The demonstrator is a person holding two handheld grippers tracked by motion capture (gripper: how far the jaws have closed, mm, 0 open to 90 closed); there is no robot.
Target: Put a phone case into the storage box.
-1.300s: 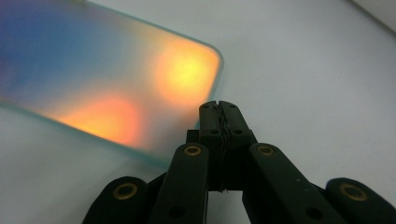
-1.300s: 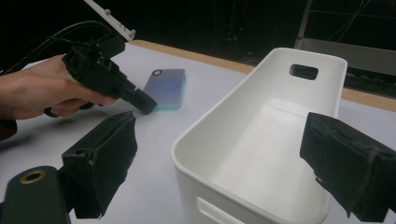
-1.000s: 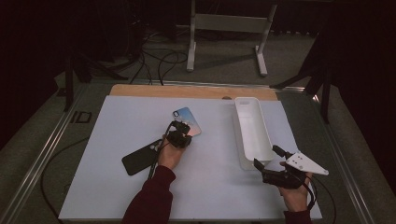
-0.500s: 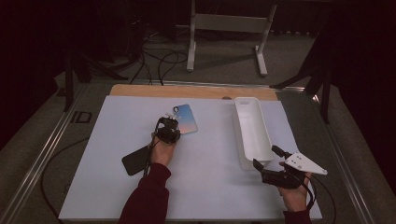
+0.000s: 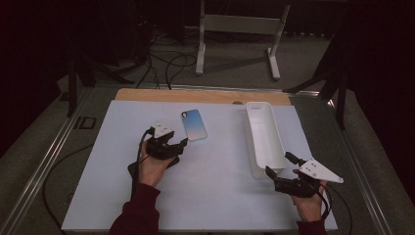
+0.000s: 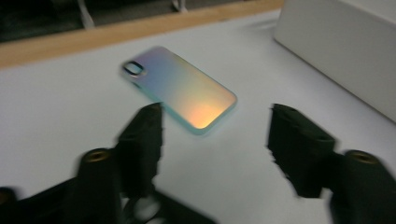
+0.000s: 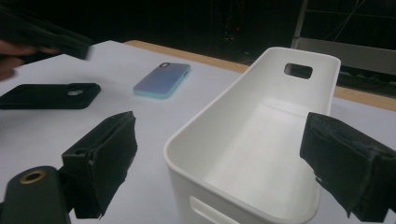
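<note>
The phone case point(image 5: 194, 124) shimmered in an iridescent fade, from blue and violet near its camera hole to warm orange at the other end, with a pale teal rim. A second phone case point(image 7: 49, 95) was plain black, the bin point(image 5: 265, 138) plain white, and the mat point(image 5: 220, 196) very pale lilac-white with a light wooden strip point(image 5: 200, 96) along its far edge. Both sets of gripper pads point(image 6: 142, 140) were matte black.

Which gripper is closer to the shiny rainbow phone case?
The left. The left gripper hangs just beside the phone case, open jaws apart from it. The right gripper sits far off at the near end of the white bin.
</note>
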